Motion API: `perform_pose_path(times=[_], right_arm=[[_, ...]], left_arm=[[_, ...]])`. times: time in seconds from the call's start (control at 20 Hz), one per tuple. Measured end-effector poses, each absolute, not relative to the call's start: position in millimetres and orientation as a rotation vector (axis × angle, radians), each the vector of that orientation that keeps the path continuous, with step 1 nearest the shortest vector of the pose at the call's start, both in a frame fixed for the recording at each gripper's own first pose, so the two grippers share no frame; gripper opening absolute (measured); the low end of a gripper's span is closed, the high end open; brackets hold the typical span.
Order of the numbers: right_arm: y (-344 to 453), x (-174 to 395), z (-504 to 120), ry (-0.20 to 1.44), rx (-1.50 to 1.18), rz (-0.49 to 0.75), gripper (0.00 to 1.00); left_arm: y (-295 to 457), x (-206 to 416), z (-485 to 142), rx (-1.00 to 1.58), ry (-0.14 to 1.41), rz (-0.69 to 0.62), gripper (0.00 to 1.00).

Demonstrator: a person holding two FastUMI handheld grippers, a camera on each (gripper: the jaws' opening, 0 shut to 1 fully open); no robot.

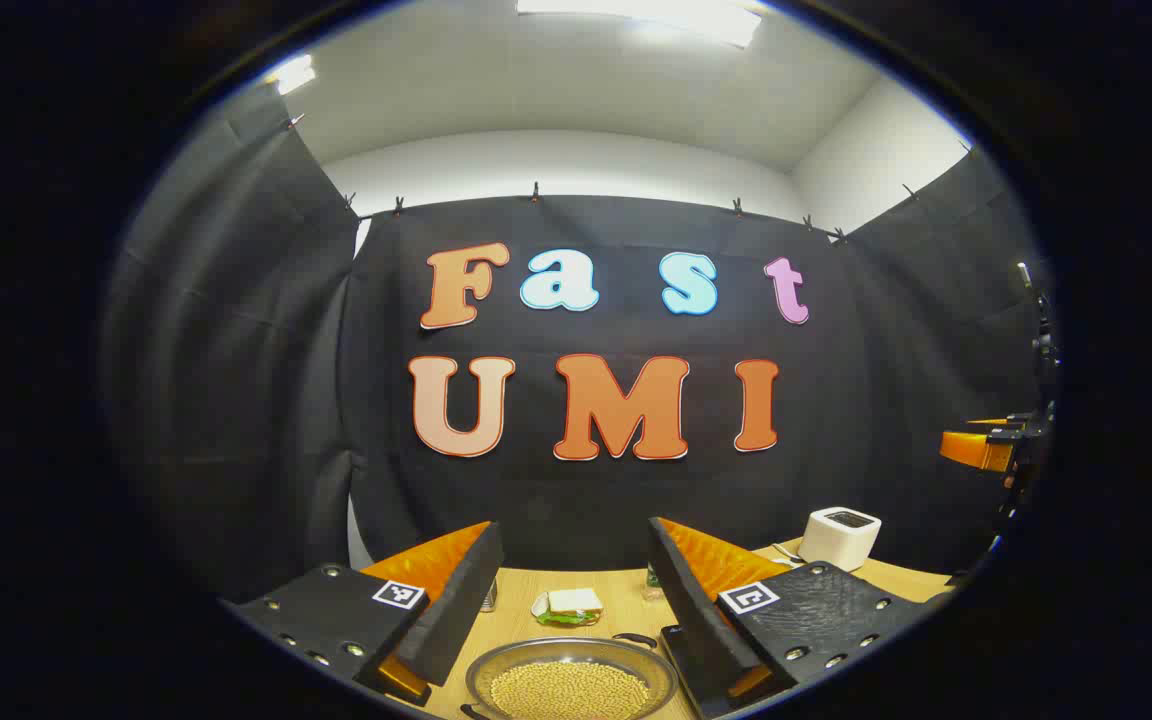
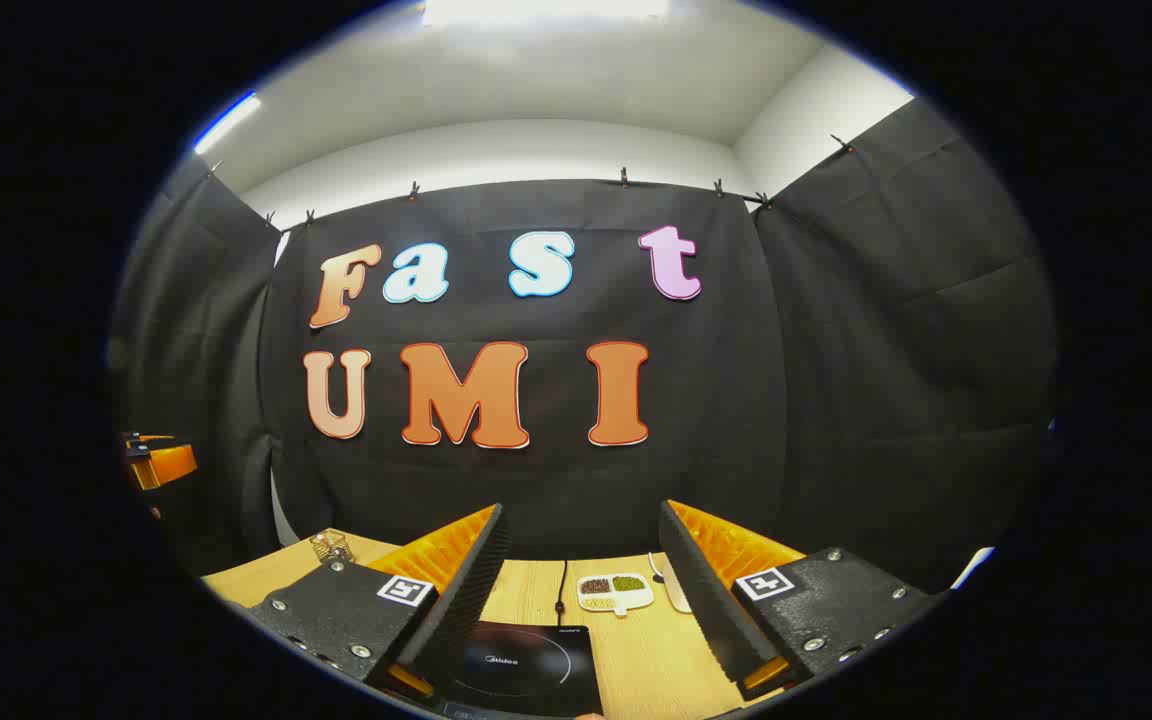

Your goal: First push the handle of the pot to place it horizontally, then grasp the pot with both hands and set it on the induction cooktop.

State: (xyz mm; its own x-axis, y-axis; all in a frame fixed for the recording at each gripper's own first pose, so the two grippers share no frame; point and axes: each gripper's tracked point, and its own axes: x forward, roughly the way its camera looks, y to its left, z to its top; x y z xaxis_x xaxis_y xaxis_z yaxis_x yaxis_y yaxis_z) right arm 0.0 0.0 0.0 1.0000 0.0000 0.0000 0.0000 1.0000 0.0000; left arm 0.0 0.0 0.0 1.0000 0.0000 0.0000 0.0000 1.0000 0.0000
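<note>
A shallow metal pot (image 1: 496, 668), filled with yellow grains, sits on the wooden table low in the left gripper view. A dark handle (image 1: 636, 638) shows at its far right rim. My left gripper (image 1: 574, 530) is open, raised above and just short of the pot, nothing between its fingers. In the right gripper view a black induction cooktop (image 2: 526, 665) lies on the table under my right gripper (image 2: 584, 510), which is open and holds nothing. Each gripper appears at the edge of the other's view: the right gripper (image 1: 981, 450) and the left gripper (image 2: 161, 460).
Beyond the pot lies a sandwich on a small plate (image 1: 568, 605), with a white toaster (image 1: 839, 537) at the back right. Behind the cooktop are a white divided dish of beans (image 2: 616, 590), a pale spoon (image 2: 674, 595), a cable (image 2: 563, 585) and a wire basket (image 2: 331, 547).
</note>
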Motion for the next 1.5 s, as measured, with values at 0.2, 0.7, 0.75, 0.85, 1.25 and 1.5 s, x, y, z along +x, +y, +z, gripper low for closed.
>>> perform_pose_path(times=[0.2, 0.7, 0.75, 0.85, 1.25, 1.5], right_arm=[[2.3, -1.6, 2.0, -0.003, -0.022, 0.001, 0.95], [6.0, -3.1, 0.4, 0.010, -0.017, 0.013, 0.94], [5.4, -3.5, 1.0, 0.010, -0.018, 0.011, 0.94], [6.1, -3.4, 0.5, 0.013, -0.021, 0.012, 0.95], [8.9, -5.1, -1.7, 0.019, -0.022, 0.024, 0.94], [8.2, -4.8, -1.5, 0.017, -0.017, 0.021, 0.94]], left_arm=[[0.6, -1.5, 1.3, -0.003, -0.002, -0.001, 0.89], [-0.1, -0.4, -3.9, -0.024, 0.022, 0.000, 0.89], [-1.1, -1.0, -4.7, -0.027, 0.023, -0.001, 0.89], [-1.6, -0.9, -5.4, -0.034, 0.029, -0.004, 0.91], [-4.3, -2.8, -5.3, -0.032, 0.041, -0.024, 0.89], [-10.3, -5.7, -6.1, -0.030, 0.032, -0.077, 0.94]])
